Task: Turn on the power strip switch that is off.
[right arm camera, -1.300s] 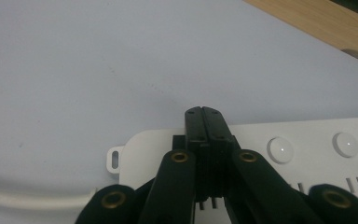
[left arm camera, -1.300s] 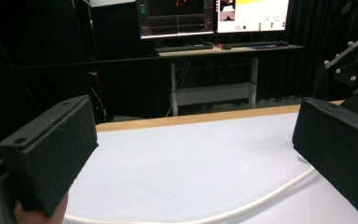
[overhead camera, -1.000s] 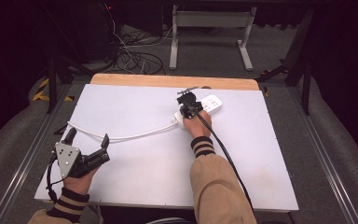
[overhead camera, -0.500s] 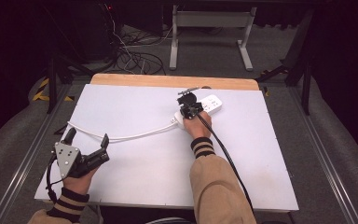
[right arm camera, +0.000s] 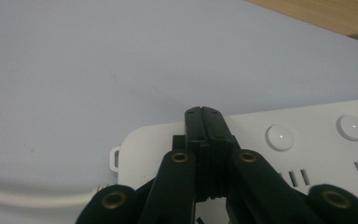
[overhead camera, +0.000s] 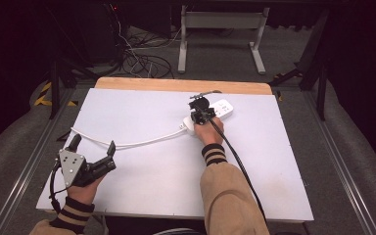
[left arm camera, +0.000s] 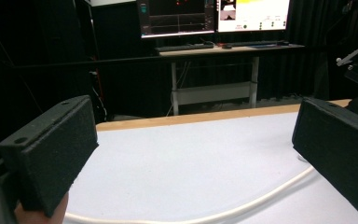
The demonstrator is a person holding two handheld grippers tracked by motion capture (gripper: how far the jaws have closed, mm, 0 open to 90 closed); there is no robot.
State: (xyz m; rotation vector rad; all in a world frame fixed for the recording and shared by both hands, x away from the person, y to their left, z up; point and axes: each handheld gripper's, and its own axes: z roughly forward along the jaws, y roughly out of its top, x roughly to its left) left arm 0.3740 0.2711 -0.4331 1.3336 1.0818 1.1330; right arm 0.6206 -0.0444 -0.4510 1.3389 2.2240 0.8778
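Resting near the table's front left edge, the left gripper is holding its jaws spread, empty, the cord passing just ahead of it. Farther back, the right gripper is pressing its jaws together, tips on the power strip beside a round button. Pushing off-centre is likely sliding the light strip or missing the button.
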